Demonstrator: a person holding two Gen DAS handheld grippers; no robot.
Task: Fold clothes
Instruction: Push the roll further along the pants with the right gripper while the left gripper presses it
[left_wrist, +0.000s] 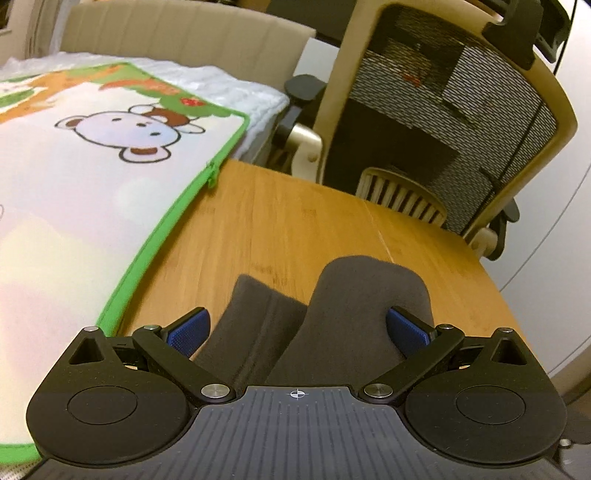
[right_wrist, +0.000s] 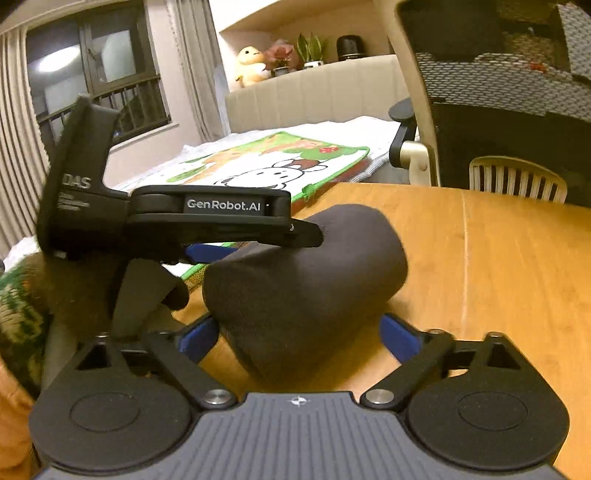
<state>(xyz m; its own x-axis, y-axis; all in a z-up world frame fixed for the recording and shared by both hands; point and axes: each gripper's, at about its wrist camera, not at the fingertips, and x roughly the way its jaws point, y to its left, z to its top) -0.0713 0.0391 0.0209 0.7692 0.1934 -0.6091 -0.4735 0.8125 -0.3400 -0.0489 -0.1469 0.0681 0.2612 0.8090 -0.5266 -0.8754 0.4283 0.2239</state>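
At the far left of the left wrist view a white cartoon-bear mat (left_wrist: 92, 177) with a green border lies along the edge of the wooden table (left_wrist: 280, 221). To its right, close in front of the camera, the left gripper (left_wrist: 299, 328) stands with its blue pads spread wide, and a dark grey garment (left_wrist: 332, 314) sits bunched between them in two humps, filling the gap; whether either pad actually presses on the cloth cannot be told. Behind the table stands a mesh-backed office chair (left_wrist: 461, 92). In the right wrist view the left gripper (right_wrist: 210, 251) reaches in from the left, level with the top of the grey roll. The right gripper (right_wrist: 299, 339) is spread wide around the near end of the garment (right_wrist: 303, 280), both blue pads just beside the cloth, apparently not squeezing it. The garment rests on the table (right_wrist: 498, 258), near the mat's edge.
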